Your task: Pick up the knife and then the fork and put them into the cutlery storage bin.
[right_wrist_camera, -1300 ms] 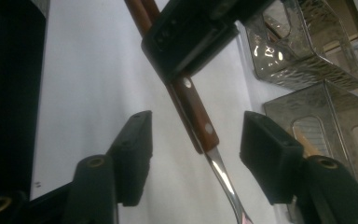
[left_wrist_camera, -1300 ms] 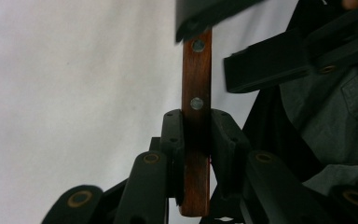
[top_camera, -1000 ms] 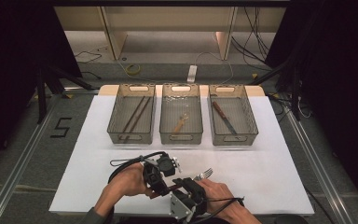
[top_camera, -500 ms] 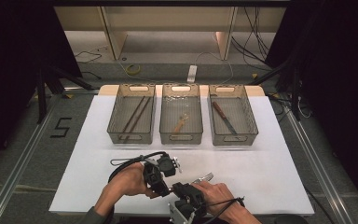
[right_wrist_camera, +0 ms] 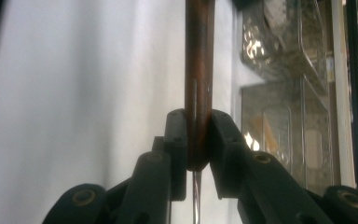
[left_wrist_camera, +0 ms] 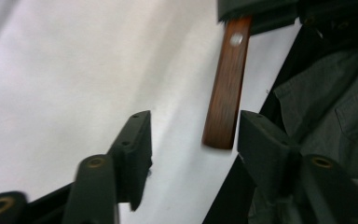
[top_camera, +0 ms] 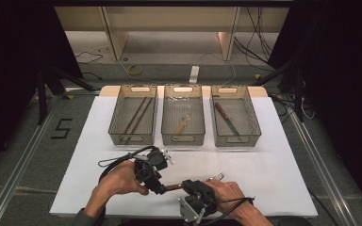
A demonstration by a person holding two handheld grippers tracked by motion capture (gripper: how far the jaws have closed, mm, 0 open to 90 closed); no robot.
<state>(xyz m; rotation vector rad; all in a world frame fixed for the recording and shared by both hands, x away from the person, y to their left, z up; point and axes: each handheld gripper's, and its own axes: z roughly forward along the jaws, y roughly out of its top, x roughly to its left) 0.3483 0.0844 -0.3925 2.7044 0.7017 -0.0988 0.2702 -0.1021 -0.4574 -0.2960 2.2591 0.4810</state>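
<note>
High view: wooden-handled fork [top_camera: 174, 187] bridges both grippers, long axis level w/ desk.
R gripper [top_camera: 188, 184] pinches the handle [right_wrist_camera: 198, 93]; L gripper [top_camera: 161, 189] jaws just opened, spread either side of handle's free end [left_wrist_camera: 227, 88], not touching. Tines stick out behind R gripper, so R carries on to the trays.

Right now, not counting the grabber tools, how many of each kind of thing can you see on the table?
Baskets: 3
Chopsticks: 2
Small pale utensil, too small to tell which: 1
Knife: 1
Fork with a wooden handle: 1
Total: 8
</note>
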